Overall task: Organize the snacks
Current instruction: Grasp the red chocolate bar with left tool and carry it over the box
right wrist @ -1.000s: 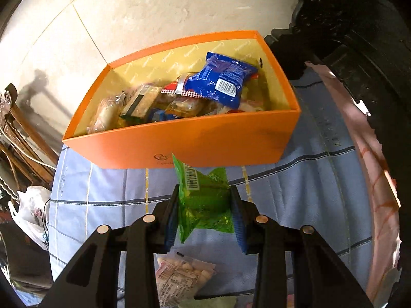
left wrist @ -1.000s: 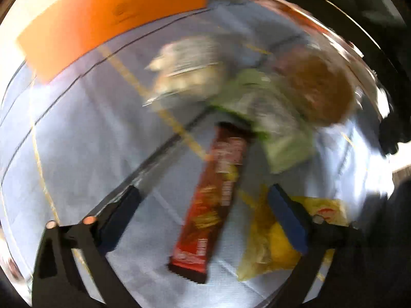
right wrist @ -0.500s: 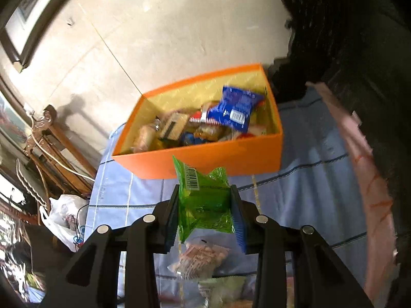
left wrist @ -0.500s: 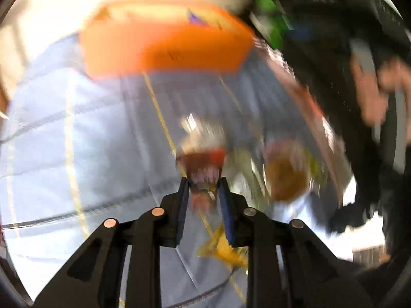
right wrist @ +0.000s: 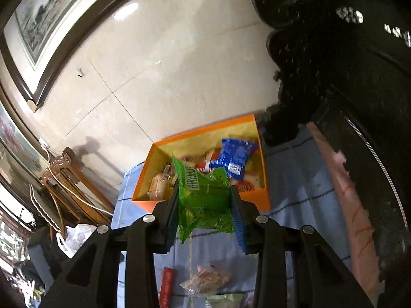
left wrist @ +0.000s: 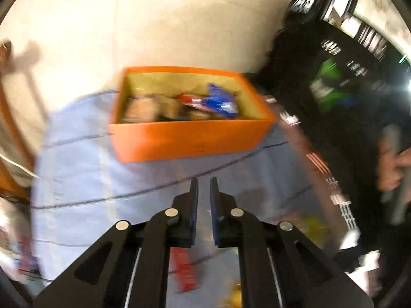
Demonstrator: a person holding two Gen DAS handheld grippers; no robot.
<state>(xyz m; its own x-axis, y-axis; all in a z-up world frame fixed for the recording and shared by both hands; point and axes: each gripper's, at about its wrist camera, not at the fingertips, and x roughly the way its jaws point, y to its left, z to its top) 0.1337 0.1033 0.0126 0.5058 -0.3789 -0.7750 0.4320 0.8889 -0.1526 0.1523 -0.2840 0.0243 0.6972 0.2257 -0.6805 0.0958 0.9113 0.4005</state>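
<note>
The orange box (left wrist: 190, 138) holds several snacks, with a blue packet (left wrist: 218, 102) on top, and stands at the far end of the blue cloth. My left gripper (left wrist: 203, 182) hovers high in front of it, shut, with nothing seen between its pads. A red bar (left wrist: 183, 272) lies on the cloth below it. In the right wrist view, my right gripper (right wrist: 204, 190) is shut on a green packet (right wrist: 203, 195), raised above the near side of the orange box (right wrist: 265, 179). The red bar (right wrist: 167, 282) and a peanut packet (right wrist: 205, 279) lie beneath.
A yellow packet (left wrist: 313, 228) lies on the cloth to the right. A person's hand (left wrist: 390, 164) shows at the right edge. Dark carved furniture (right wrist: 334, 77) rises behind the box on the right. A wooden chair (right wrist: 66, 179) and a white bag (right wrist: 74, 233) stand at the left.
The left jaws went from wide open over the red bar to shut, and the gripper rose and tilted up toward the box. The right gripper rose with the green packet.
</note>
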